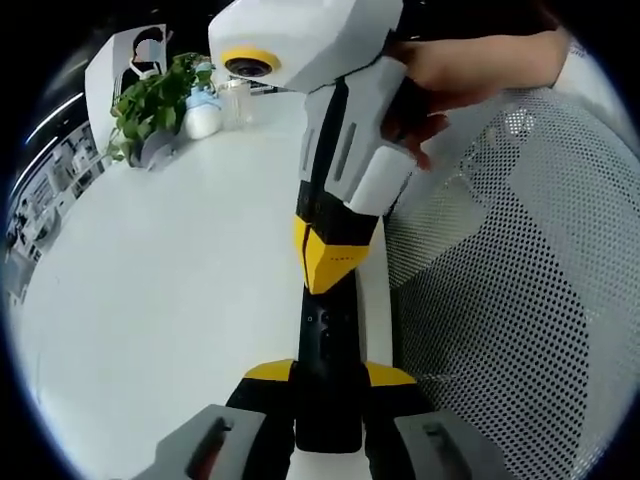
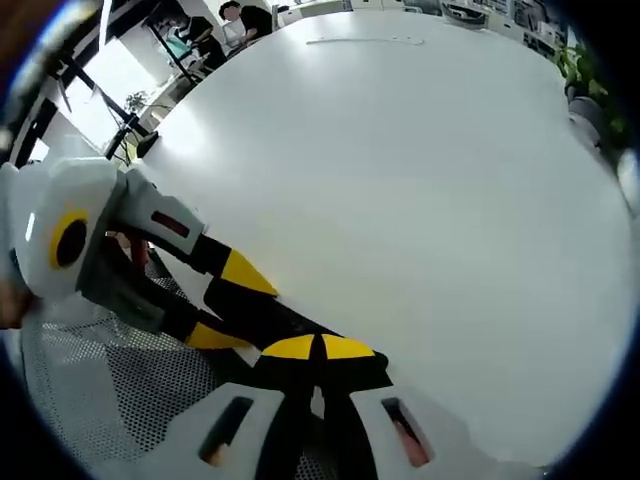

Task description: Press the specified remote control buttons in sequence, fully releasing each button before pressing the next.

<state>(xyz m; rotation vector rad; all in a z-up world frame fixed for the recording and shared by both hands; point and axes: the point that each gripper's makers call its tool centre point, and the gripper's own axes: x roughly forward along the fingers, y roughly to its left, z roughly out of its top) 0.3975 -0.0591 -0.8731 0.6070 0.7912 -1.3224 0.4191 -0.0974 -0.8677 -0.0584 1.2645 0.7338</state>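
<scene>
The black remote [image 1: 326,375] sat at the white table's [image 1: 150,300] edge, clamped between my left gripper's [image 1: 328,385] jaws. My right gripper [image 2: 318,352], tips pinched together, pressed down on its face. Which button, I couldn't tell; I'd judge the sequence unfinished.

Slim black remote control [image 1: 327,370] lies lengthwise at the white table's edge.

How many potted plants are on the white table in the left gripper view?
1. The potted plant stands at the far end of the white table, beside a white bottle. Others may be hidden behind the right gripper.
</scene>
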